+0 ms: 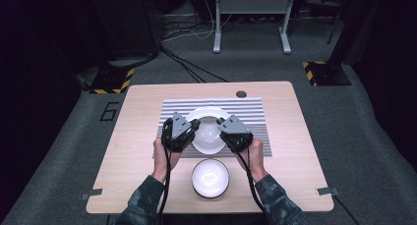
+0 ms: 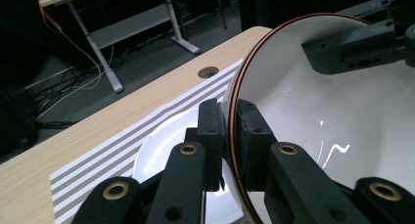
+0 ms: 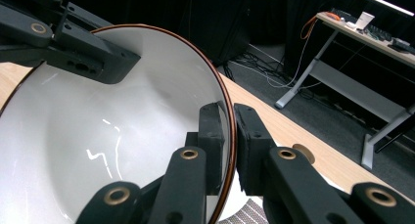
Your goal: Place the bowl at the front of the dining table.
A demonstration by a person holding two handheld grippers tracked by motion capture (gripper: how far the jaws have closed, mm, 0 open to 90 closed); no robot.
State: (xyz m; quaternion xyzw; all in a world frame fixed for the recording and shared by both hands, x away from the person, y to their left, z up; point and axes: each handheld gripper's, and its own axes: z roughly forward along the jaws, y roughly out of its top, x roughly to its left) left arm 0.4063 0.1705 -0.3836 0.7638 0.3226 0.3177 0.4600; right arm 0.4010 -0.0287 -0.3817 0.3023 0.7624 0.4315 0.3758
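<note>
- Dark carpet and trailing cables surround the pale wooden surface (image 1: pixel 137 136), where a grey-and-white striped placemat (image 1: pixel 255 109) lies toward the far side.
- At the near edge, between the person's forearms, sits a small white bowl with a dark rim (image 1: pixel 210 178), untouched.
- Over the placemat, a wide white ceramic bowl with a thin copper-brown rim (image 1: pixel 209 136) is held between the two tools; it looks lifted and tipped rather than resting flat.
- Seen from the left gripper view, a flat white plate (image 2: pixel 161 145) lies on the placemat beneath it.
- On the person's left, the left hand-held gripper (image 2: pixel 228 141) has its jaws closed tight on the bowl's rim, one pad inside and one outside.
- Opposite, the right hand-held gripper (image 3: pixel 231 145) pinches the other side of the rim the same way, nearly closed, with only the bowl wall between the pads.
- My reading: both grasps are made and the lift is under way, so the carry and the set-down are what remain.
- Where the bowl is meant to land I cannot tell from here.
</note>
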